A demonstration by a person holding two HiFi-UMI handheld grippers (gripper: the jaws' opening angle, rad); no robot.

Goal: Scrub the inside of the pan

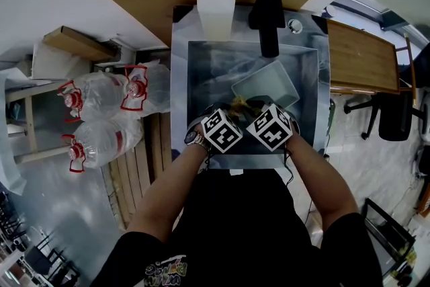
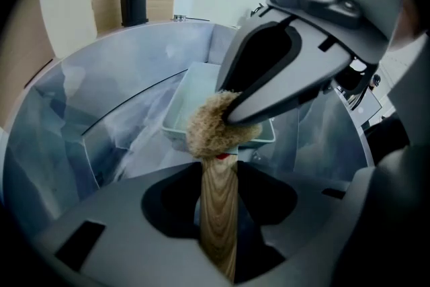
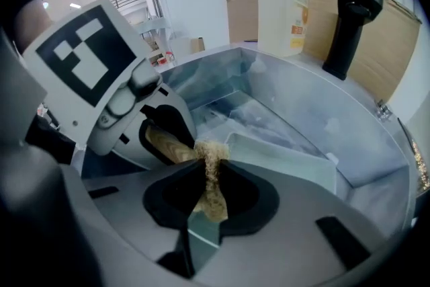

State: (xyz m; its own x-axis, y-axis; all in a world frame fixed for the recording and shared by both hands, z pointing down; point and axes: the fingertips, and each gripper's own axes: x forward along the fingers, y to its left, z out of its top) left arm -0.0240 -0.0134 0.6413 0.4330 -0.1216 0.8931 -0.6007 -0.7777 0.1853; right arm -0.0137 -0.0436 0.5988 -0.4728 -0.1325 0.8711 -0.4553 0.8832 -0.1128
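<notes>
Sink (image 1: 195, 57) of grey steel, seen from above. Counted: one pan (image 1: 269, 87), one brush (image 2: 218, 218), two grippers, one black tap (image 1: 267, 20), one white bottle (image 1: 216, 0) on the sink's back edge, and three clear jugs (image 1: 101, 141) with red caps on the floor to the left.

The pan lies in the sink's right half. It is rectangular, and its long axis runs on a slant from near-left to far-right in the head view, with the near-left corner under the grippers. It is pale green and smooth, with low walls and a flat rim.

The left gripper (image 2: 220, 171) is clamped on the brush's wooden handle. The handle runs straight out along the jaws, and the tan bristles (image 2: 211, 131) at its far end point at the pan's near rim.

The right gripper (image 3: 211, 168) stands just beside the left one, its tips at the bristles. Its jaws are close together with a pale slab between them that looks like the pan's wall. A tuft of the bristles hangs in the same gap, so I read this as a grip on the pan, though not with certainty.
</notes>
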